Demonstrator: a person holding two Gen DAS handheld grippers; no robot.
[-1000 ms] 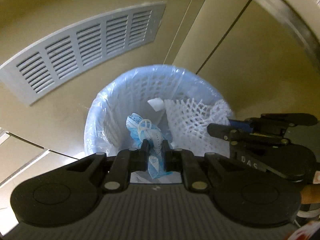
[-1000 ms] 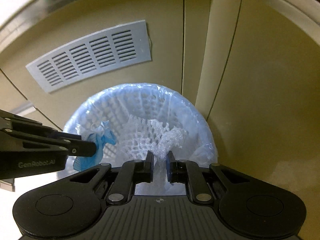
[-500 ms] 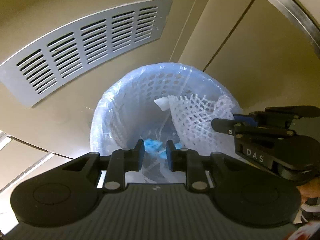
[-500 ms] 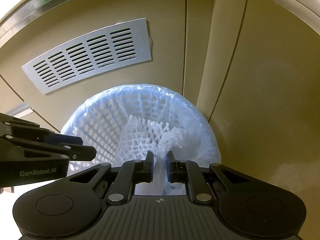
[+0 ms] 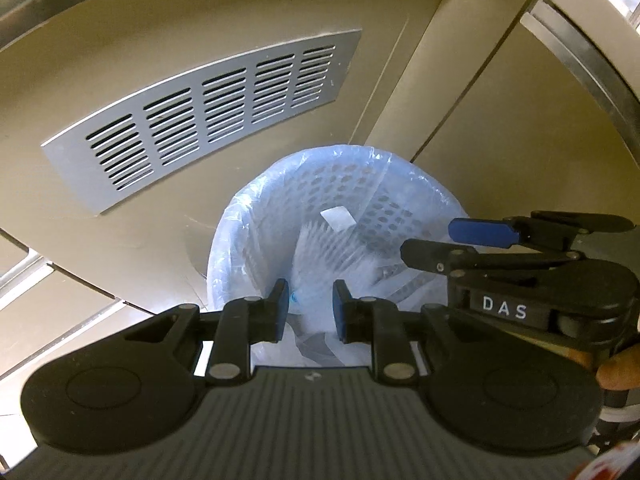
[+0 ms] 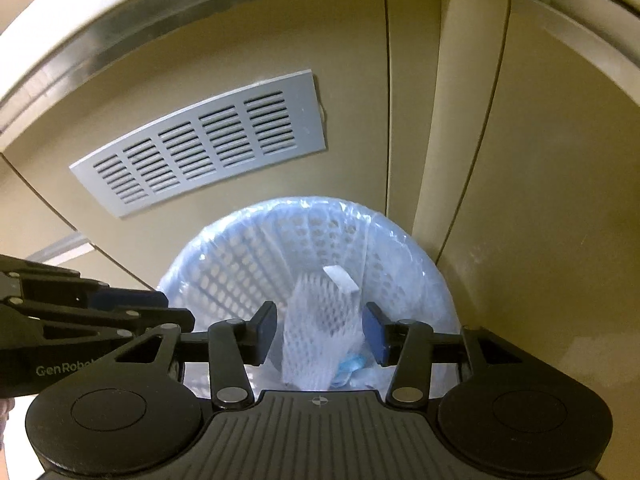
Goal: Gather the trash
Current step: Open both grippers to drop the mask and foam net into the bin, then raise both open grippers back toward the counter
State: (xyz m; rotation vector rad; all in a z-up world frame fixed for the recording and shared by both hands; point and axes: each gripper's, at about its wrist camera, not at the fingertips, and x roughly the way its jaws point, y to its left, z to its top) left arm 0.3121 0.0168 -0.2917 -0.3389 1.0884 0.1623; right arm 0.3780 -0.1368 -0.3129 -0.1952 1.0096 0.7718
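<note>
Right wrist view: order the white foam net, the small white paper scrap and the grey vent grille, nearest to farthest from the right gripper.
1. White foam net: just ahead of the open right gripper, lying inside the lined basket.
2. Small white paper scrap: just beyond the net's top, against the basket wall.
3. Grey vent grille: on the beige panel behind the basket, upper left.

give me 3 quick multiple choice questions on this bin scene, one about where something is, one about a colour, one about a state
1. Where is the white foam net?
A. inside the lined basket
B. on the floor
C. on the vent grille

2. What colour are the pads on the right gripper fingers?
A. red
B. blue
C. yellow

3. What state is the left gripper in?
A. shut on the net
B. shut on a mask
C. open

Answers: 1 A, the net lies within the basket's liner. 2 B, blue faces show on both fingers. 3 C, its fingers stand apart with nothing between them.
</note>
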